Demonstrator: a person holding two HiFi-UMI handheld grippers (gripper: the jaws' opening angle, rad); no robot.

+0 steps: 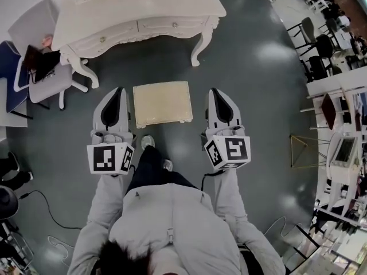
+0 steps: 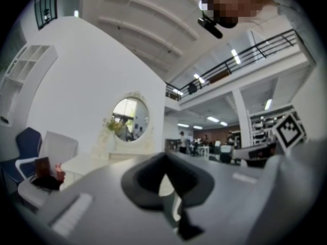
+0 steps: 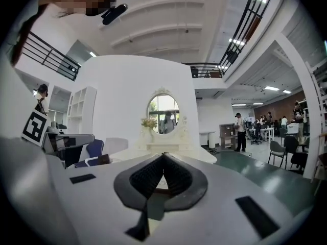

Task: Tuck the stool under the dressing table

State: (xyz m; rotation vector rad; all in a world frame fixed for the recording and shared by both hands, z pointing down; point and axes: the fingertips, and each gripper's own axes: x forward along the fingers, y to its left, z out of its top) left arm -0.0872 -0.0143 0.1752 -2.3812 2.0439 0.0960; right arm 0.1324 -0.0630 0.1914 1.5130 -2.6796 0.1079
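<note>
A cream padded stool (image 1: 162, 103) stands on the dark floor just in front of the white dressing table (image 1: 137, 15), outside its legs. My left gripper (image 1: 117, 92) hangs shut beside the stool's left edge, apart from it. My right gripper (image 1: 217, 92) hangs shut beside the stool's right edge, also apart. Both point level toward the table. In the left gripper view the jaws (image 2: 164, 156) meet with nothing between them, the oval mirror (image 2: 130, 119) behind. The right gripper view shows closed jaws (image 3: 163, 156) below the table's mirror (image 3: 163, 114).
A grey chair (image 1: 41, 56) with dark items on it stands left of the table, beside a blue chair (image 1: 8, 73). A cable (image 1: 43, 202) runs across the floor at lower left. Shelving and chairs (image 1: 338, 142) crowd the right side. People stand far off (image 3: 239, 131).
</note>
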